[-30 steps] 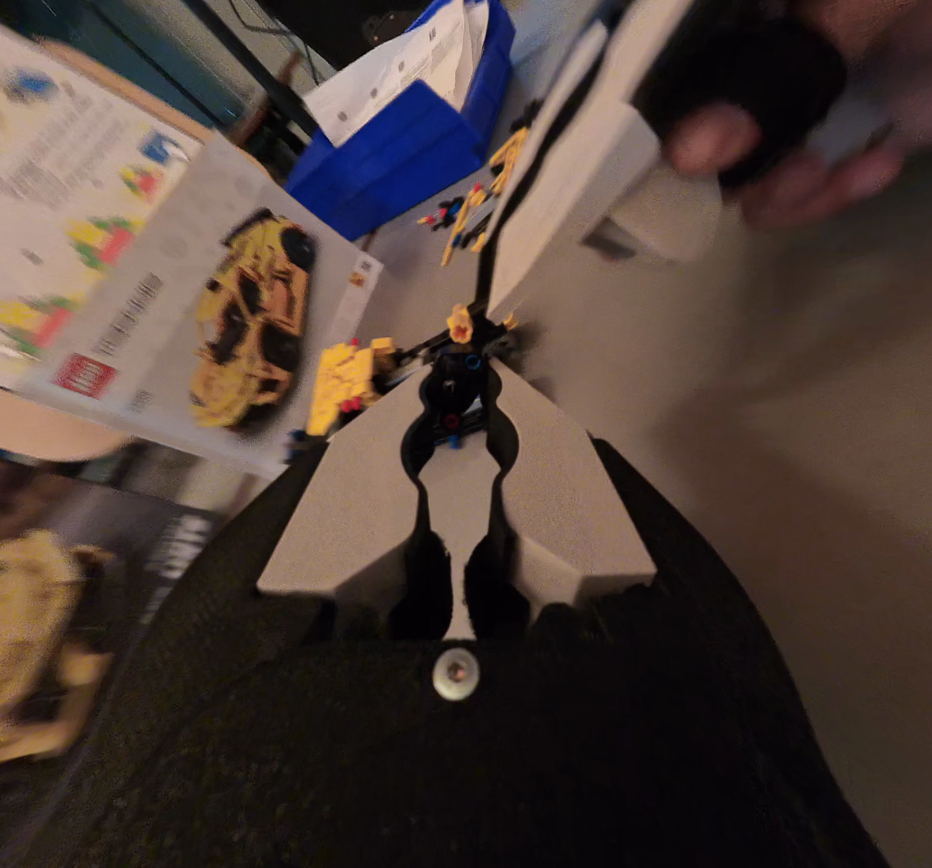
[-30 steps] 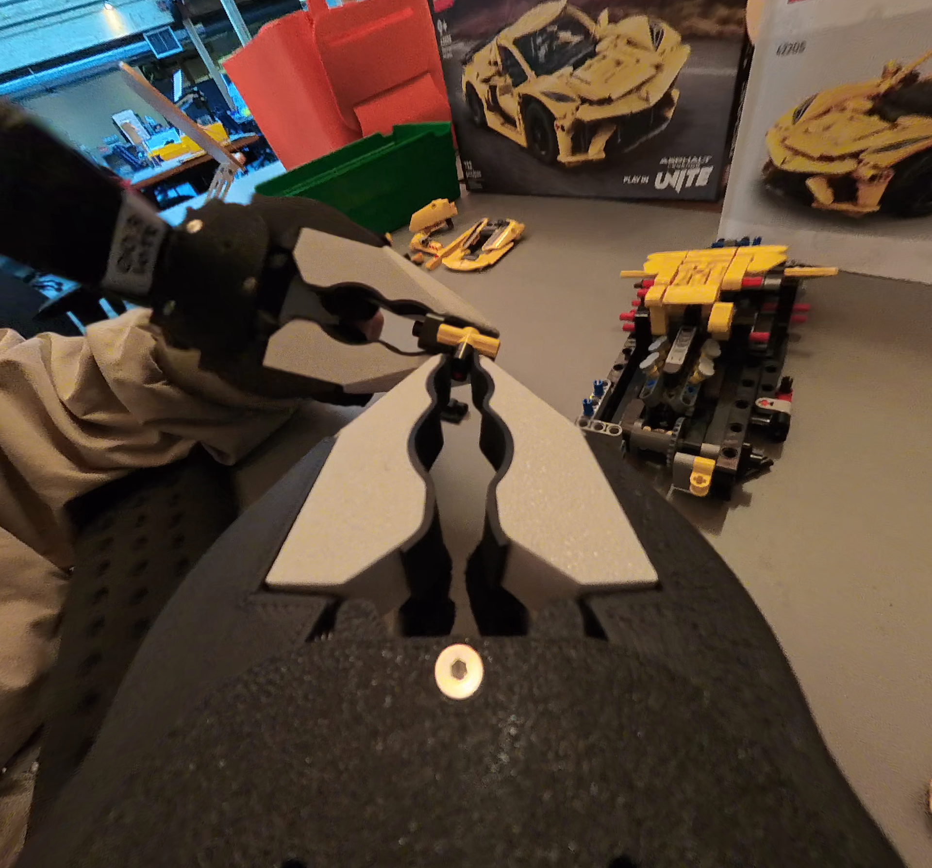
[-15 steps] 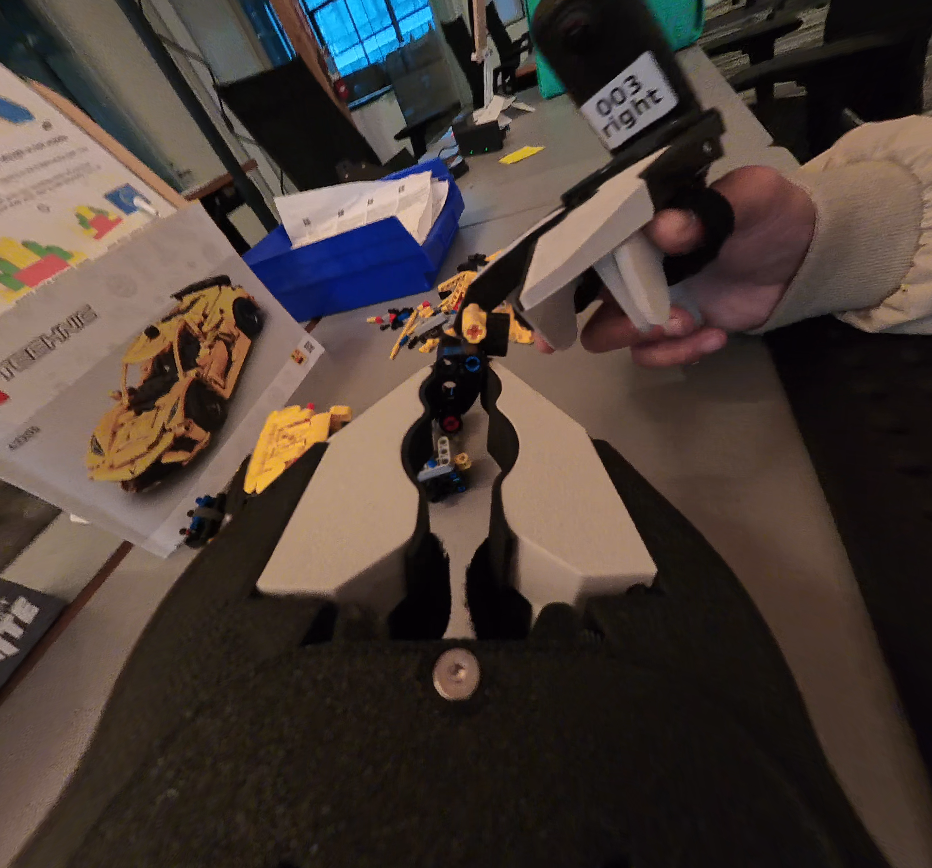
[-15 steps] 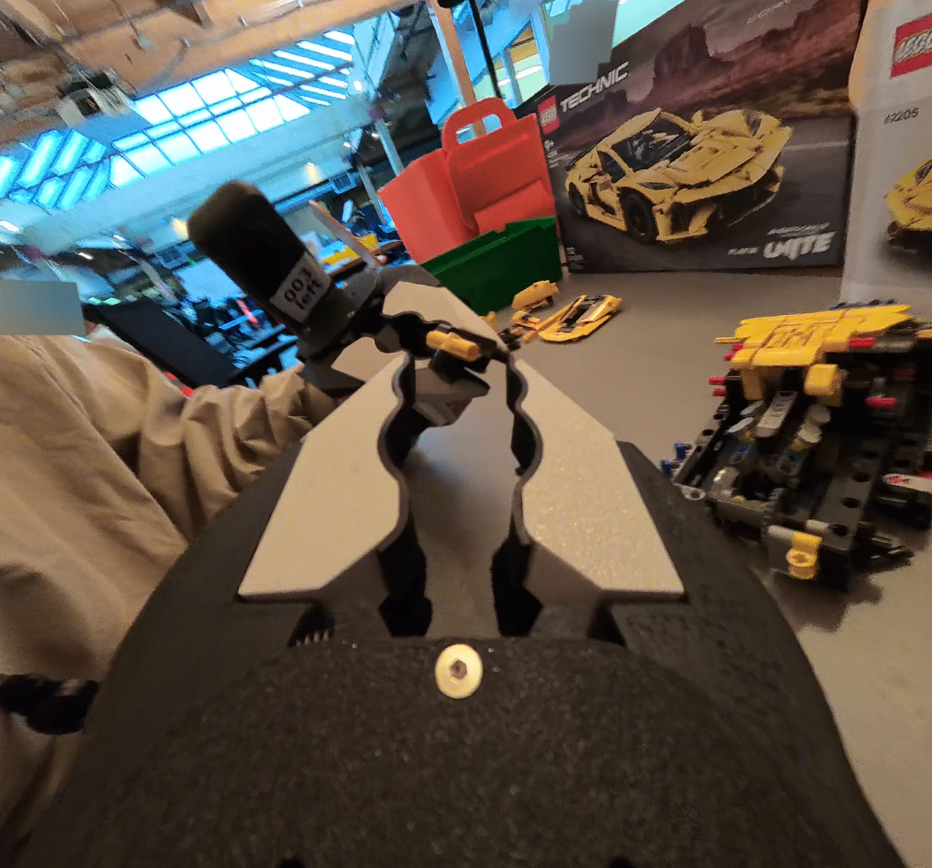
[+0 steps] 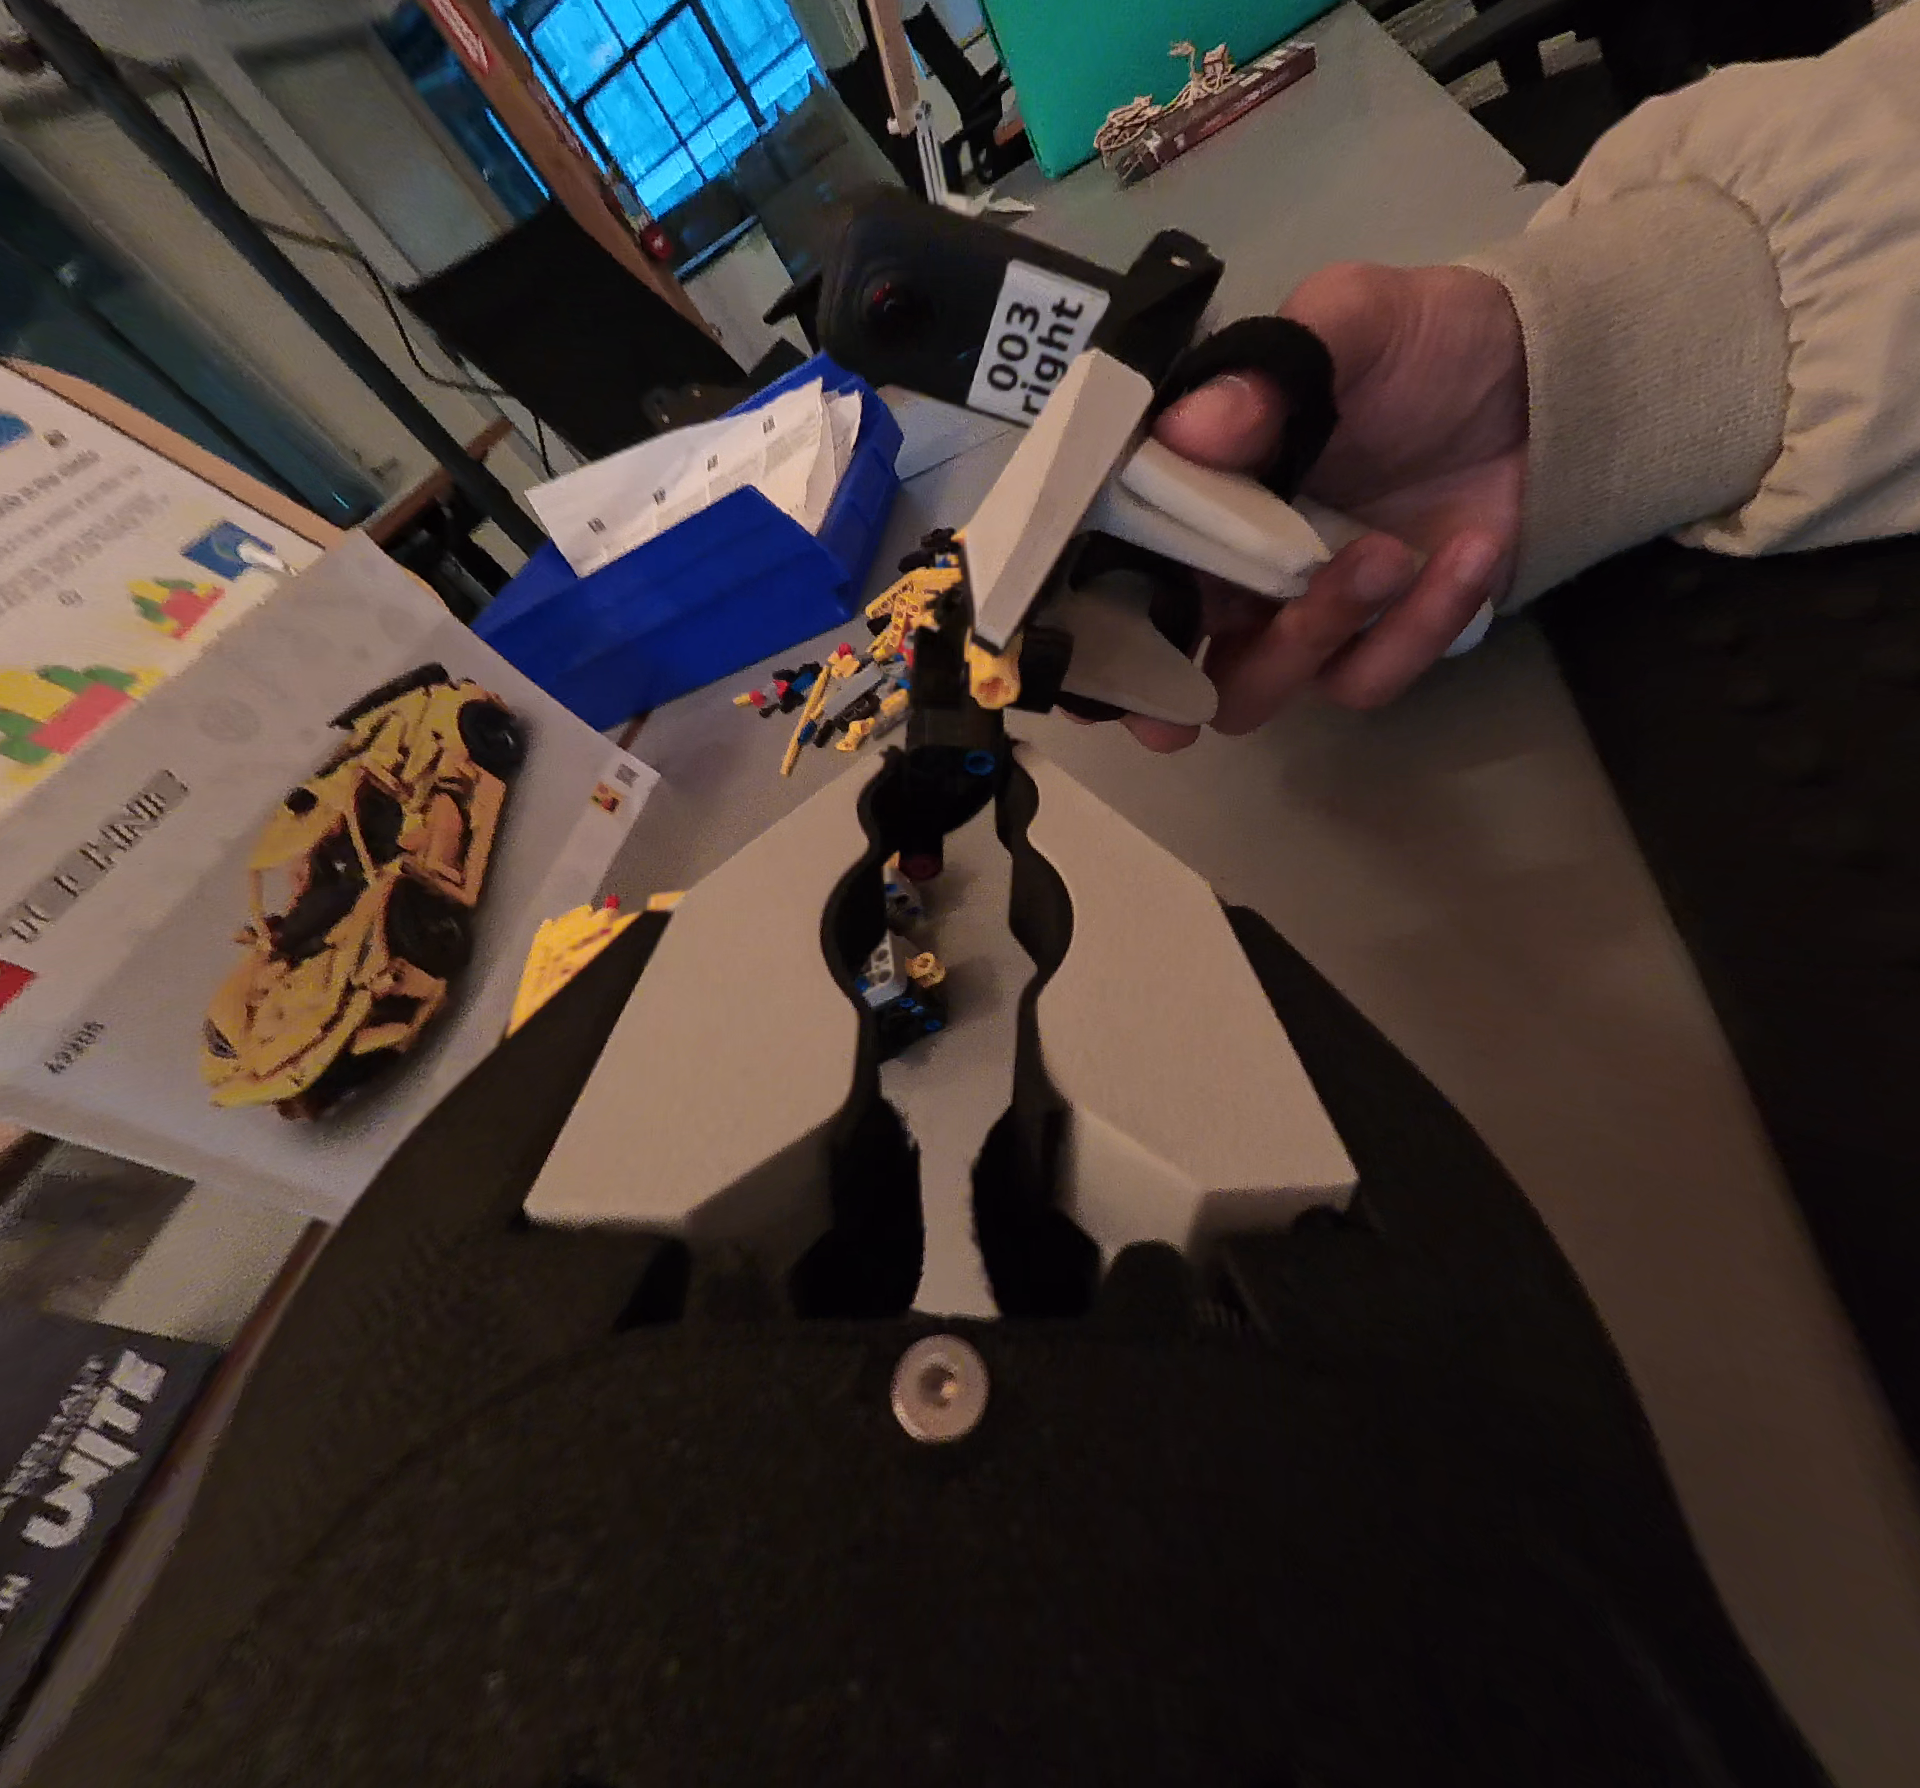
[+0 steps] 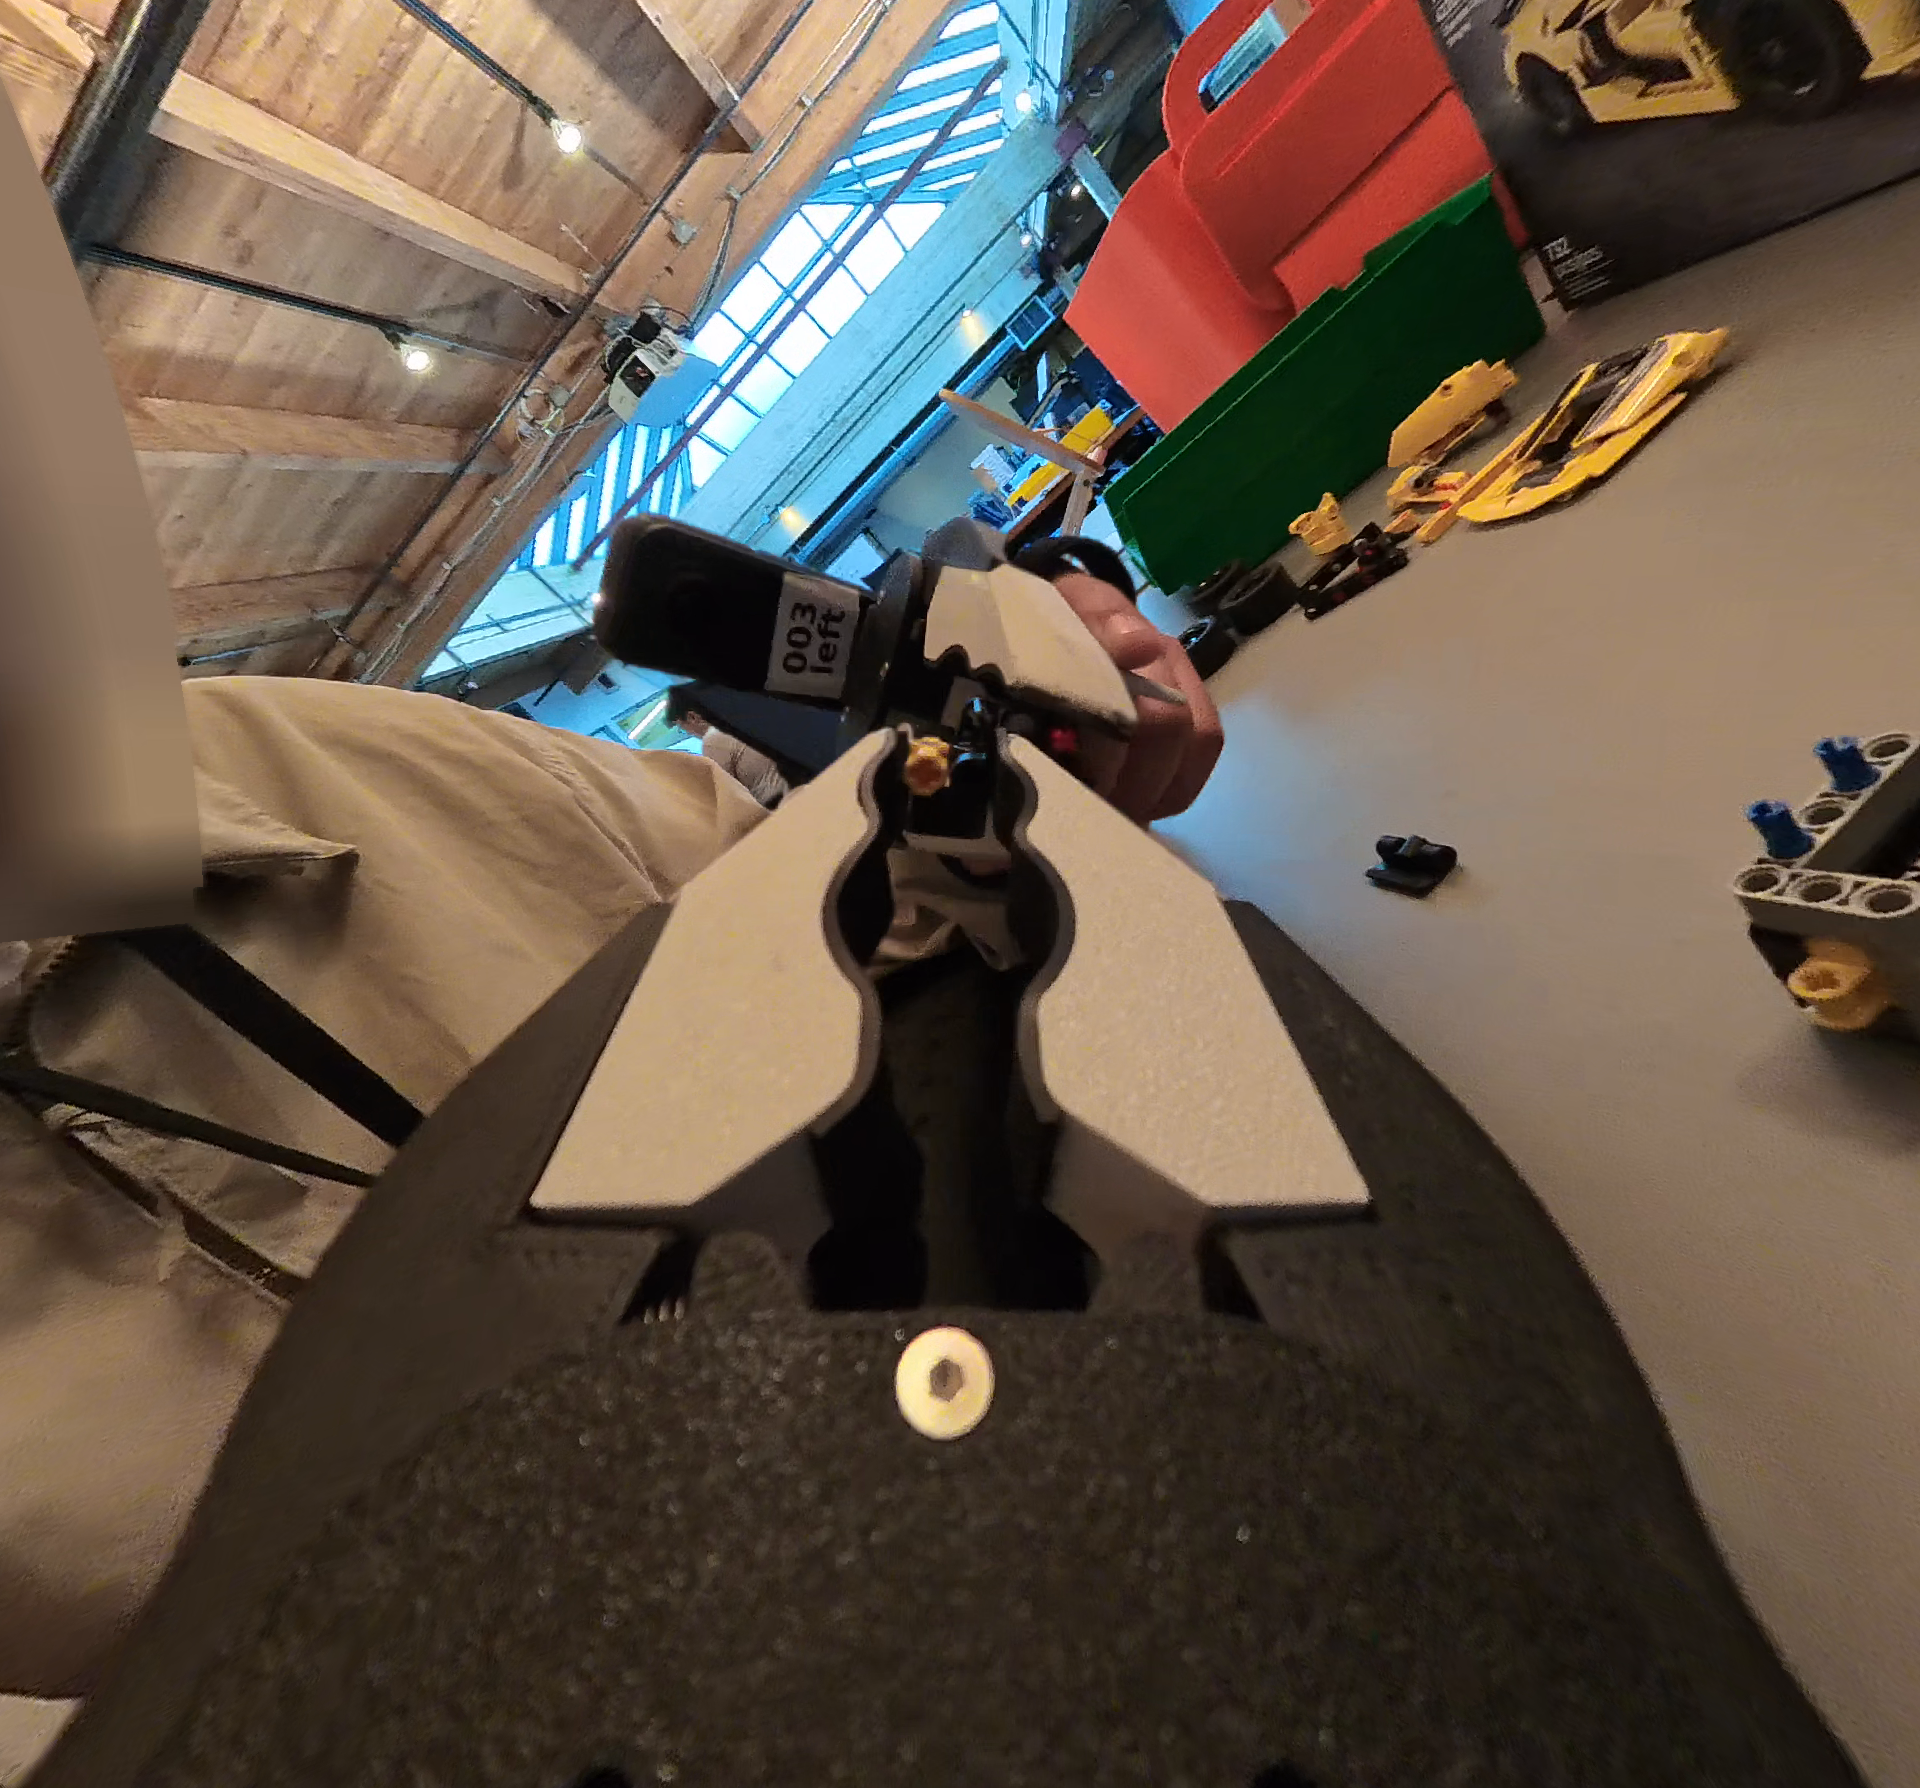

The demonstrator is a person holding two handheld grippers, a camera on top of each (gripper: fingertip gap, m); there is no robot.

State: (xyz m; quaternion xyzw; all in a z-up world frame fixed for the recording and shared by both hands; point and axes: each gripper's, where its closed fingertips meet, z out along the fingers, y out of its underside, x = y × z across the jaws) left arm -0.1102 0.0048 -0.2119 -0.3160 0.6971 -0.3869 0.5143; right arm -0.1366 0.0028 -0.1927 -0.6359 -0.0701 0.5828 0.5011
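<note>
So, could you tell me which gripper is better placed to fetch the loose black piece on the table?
Probably right: the loose black piece lies to the right of the right gripper in its view, while the left gripper is clamped on the small black assembly. The right's own grip is unclear.

The gripper's (image 5: pixel 940 762) own fingertips hide how the black brick assembly (image 5: pixel 940 699) is seated. The grey beam frame (image 6: pixel 1839 897) and car box (image 6: pixel 1704 24) are cut off at the right edge.
</note>
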